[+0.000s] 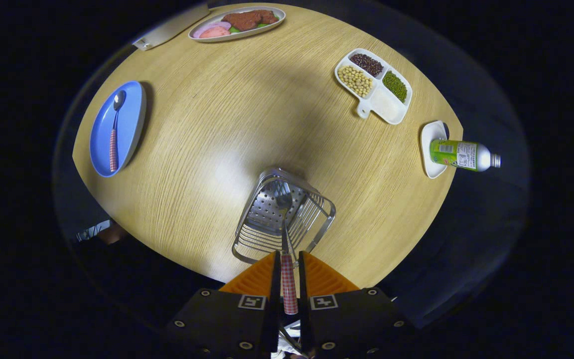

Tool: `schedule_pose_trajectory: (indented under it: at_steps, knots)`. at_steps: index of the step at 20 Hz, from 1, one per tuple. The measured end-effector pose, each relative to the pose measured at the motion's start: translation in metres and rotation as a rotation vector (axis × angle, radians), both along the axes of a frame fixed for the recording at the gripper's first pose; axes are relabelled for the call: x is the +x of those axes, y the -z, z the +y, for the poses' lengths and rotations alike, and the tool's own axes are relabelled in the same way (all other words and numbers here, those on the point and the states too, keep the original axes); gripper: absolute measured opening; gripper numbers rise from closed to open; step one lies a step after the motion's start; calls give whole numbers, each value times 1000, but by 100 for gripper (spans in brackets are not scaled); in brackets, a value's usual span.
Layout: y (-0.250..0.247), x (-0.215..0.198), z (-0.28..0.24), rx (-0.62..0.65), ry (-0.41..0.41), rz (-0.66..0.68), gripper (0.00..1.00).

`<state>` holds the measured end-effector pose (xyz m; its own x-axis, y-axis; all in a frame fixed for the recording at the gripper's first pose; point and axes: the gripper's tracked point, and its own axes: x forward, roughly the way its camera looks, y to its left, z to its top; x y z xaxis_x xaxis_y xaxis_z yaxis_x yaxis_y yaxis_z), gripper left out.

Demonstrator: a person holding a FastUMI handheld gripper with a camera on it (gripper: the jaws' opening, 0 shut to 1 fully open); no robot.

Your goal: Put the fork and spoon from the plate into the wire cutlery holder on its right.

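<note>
My gripper (287, 258) is shut on the red-checked handle of the fork (288, 279), pinched between both fingers. The fork's metal stem reaches down into the wire cutlery holder (283, 219), which stands just ahead of the fingers with a perforated plate at its bottom; the fork's head hangs inside it near that plate. Far off to the left, the blue plate (126, 130) lies near the table's edge. On it rests the spoon (114, 134), with a matching red-checked handle and its bowl pointing away.
The round wooden table (247, 114) carries a white divided dish of beans (373, 85) beyond the holder to the right, a long plate of food (237, 22) at the far side, and a small white dish (430, 149) with a green bottle (461, 154).
</note>
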<state>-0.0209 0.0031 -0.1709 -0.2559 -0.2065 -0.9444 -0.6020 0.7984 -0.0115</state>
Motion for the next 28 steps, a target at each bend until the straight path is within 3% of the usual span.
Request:
schedule_pose_trajectory:
  at_steps: [8, 10, 12, 14, 17, 19, 28]
  knots:
    - [-19, 21, 35, 148, 12, -221, 26]
    - [-22, 35, 50, 198, 55, -332, 45]
    - [-30, 41, 67, 241, 118, -407, 48]
    - [-34, 38, 80, 271, 122, -438, 55]
    - [-32, 6, 131, 357, 69, -402, 78]
    - [-20, -11, 170, 403, 23, -382, 84]
    - [4, -61, 283, 506, -166, -313, 87]
